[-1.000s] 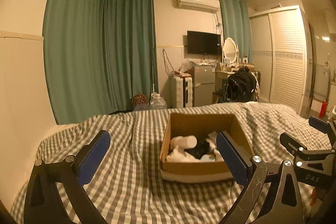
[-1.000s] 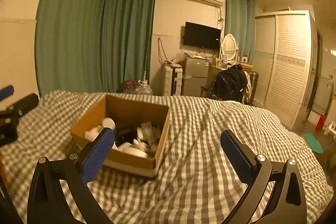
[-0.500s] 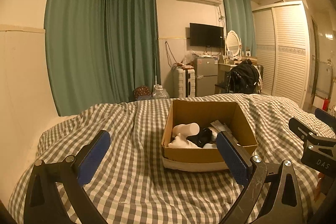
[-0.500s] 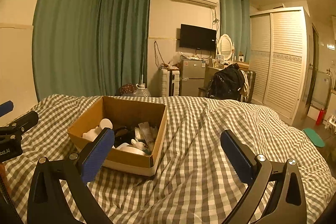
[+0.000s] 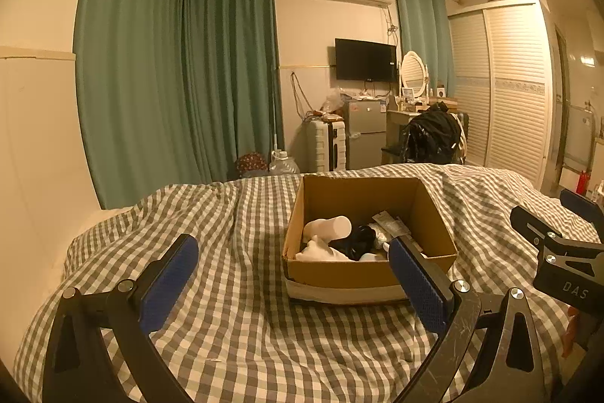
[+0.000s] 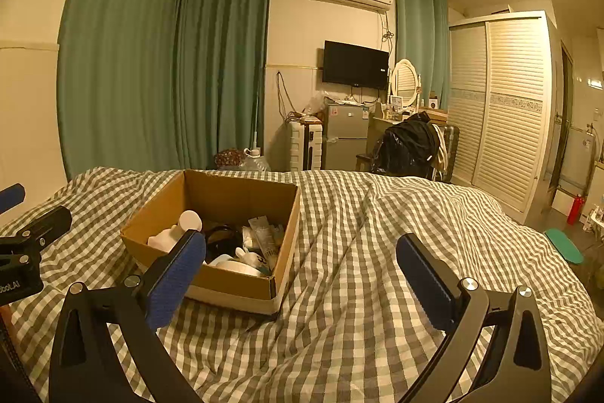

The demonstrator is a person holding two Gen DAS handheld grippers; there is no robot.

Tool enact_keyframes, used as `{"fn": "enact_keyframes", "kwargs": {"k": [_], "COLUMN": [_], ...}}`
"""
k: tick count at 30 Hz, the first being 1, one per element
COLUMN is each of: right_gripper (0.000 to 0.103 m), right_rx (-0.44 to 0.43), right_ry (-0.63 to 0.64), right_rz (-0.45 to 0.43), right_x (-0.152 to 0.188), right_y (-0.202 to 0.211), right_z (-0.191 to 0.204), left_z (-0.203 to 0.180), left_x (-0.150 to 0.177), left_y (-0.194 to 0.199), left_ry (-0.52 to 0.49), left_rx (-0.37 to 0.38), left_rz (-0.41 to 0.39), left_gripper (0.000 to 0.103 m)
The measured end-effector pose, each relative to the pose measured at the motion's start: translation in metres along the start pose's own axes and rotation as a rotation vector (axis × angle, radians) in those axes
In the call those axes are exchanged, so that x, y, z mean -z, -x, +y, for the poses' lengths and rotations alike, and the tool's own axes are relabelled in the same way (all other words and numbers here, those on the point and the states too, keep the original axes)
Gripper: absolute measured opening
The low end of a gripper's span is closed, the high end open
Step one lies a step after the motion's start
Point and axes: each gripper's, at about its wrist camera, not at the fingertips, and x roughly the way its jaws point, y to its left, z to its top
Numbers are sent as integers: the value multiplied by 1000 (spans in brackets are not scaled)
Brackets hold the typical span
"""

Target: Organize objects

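An open cardboard box [image 5: 362,274] sits on the checked bedspread [image 5: 234,221]. Inside lie a white bottle [image 5: 327,227], a dark bundle [image 5: 356,240], a white cloth [image 5: 317,252] and a printed packet [image 5: 390,221]. The box also shows in the right wrist view [image 6: 234,282], with the bottle [image 6: 185,225] and packet [image 6: 266,238] in it. My left gripper [image 5: 292,274] is open and empty, in front of the box. My right gripper [image 6: 300,270] is open and empty, to the right of the box, above the bedspread [image 6: 377,252].
Beyond the bed stand green curtains [image 5: 181,70], a white suitcase [image 5: 326,146], a small fridge [image 5: 364,133], a chair with a black coat [image 5: 434,138] and a louvred wardrobe [image 5: 506,93]. A wall [image 5: 34,138] borders the bed on the left.
Both views have lifted and tilted down a little, so the box's inside shows more fully. Both grippers stay open and empty.
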Motion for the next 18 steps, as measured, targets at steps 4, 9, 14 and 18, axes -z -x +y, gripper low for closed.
{"fn": "enact_keyframes", "kwargs": {"k": [4,9,14,18], "right_gripper": [102,102,102,102], "right_rx": [0,1,2,2], "right_ry": [2,4,5,5], "right_rz": [1,1,2,2], "right_x": [0,0,1,1], "right_y": [0,0,0,0], "right_z": [0,1,1,2], "left_z": [0,0,0,3], "left_x": [0,1,2,1], "left_y": [0,0,1,3], "left_ry": [1,7,19,32], "left_rx": [-1,0,-4,-2], "left_rz": [1,7,3,-2], "left_gripper": [103,103,103,103]}}
